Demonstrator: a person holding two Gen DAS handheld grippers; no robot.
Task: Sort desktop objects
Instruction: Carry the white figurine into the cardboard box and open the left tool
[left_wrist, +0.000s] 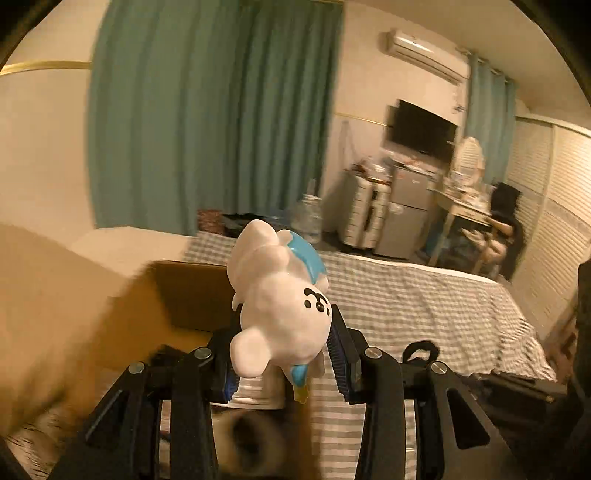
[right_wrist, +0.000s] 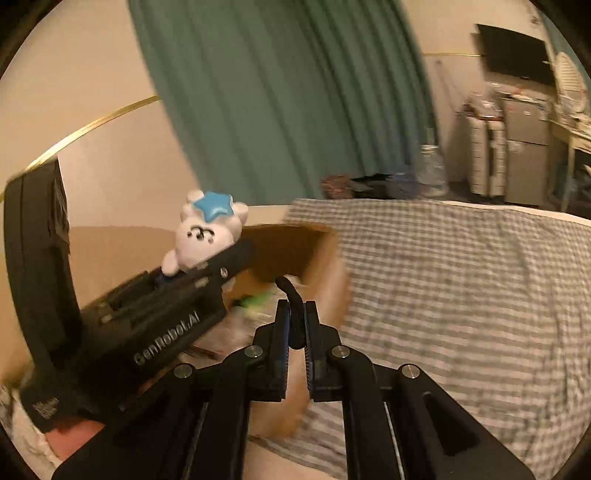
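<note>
Your left gripper (left_wrist: 282, 354) has its jaws closed onto a white glossy plastic bear-like figurine with a blue star on its back (left_wrist: 280, 295), pinched at the head with the blue-ribbed pads pressing either side. The figurine is tipped over, face toward the lens, legs pointing away. From the right wrist view you see the same figurine (right_wrist: 207, 232) held aloft in the left gripper (right_wrist: 221, 258), above the near rim of an open brown cardboard box (right_wrist: 295, 251).

Your right gripper (right_wrist: 297, 325) has its jaws drawn nearly together on a thin black curved strap or cord (right_wrist: 291, 295), which rises from between the pads and bends toward the box. What the strap belongs to cannot be told.

The box sits on a bed covered with a grey-and-white checked sheet (right_wrist: 461, 288). Inside it, something green (right_wrist: 258, 299) shows, too blurred to name.

Beyond the bed hangs a teal pleated curtain (left_wrist: 210, 110). Farther off stand a large clear water bottle (left_wrist: 308, 218), a white drawer unit (left_wrist: 364, 214), a small grey fridge (left_wrist: 406, 210), and a dark wall-mounted screen (left_wrist: 423, 129) under a white air conditioner (left_wrist: 424, 51).
</note>
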